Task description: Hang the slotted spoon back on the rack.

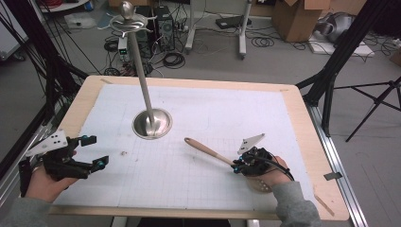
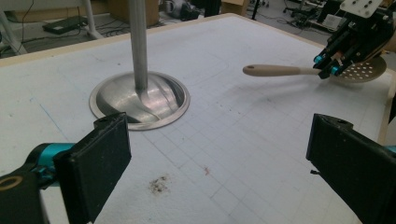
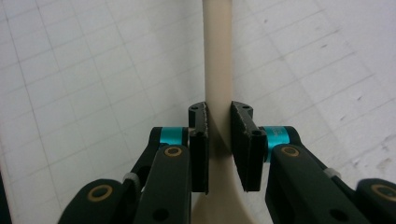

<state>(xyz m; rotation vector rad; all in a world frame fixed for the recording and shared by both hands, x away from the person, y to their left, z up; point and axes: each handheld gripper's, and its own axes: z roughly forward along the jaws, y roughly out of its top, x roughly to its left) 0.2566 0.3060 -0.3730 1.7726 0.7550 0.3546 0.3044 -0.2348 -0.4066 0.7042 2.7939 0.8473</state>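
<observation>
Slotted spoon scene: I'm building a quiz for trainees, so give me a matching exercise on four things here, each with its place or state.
Things:
1. beige slotted spoon with a long handle
2. tall steel stand with a round base
3. left gripper
4. right gripper

Places or states:
A. fingers wide apart, nothing between them
B. upright on the white gridded mat
C. clamped by its handle
D. fingers shut on a handle

Pairs: 1-C, 2-B, 3-A, 4-D
</observation>
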